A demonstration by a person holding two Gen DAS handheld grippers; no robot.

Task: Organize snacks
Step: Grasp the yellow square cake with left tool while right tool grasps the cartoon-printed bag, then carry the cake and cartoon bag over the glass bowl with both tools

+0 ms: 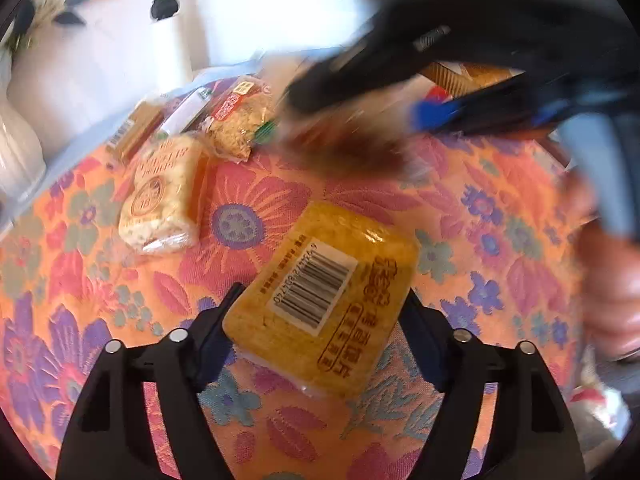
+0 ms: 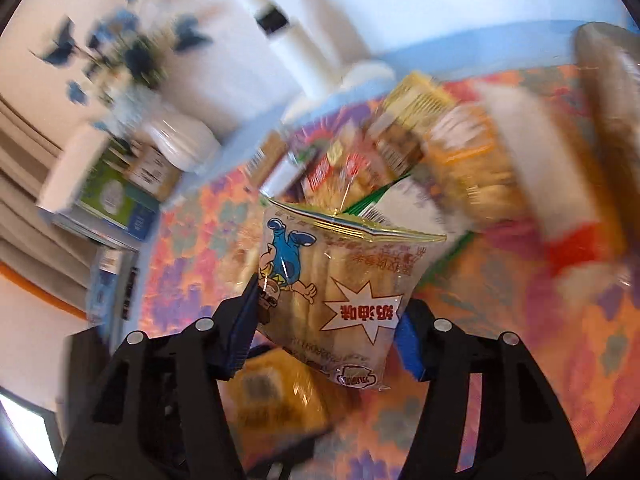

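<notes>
Left wrist view: the left gripper (image 1: 320,304) has its jaws set narrowly against both sides of a yellow snack pack (image 1: 324,300) with a barcode, at lower centre over the floral tablecloth (image 1: 80,280). More wrapped snacks (image 1: 192,132) lie at upper left. Right wrist view, blurred: the right gripper (image 2: 326,316) clamps a clear cartoon-printed snack bag (image 2: 340,280) at centre, above the cloth; whether any container holds snacks cannot be told.
</notes>
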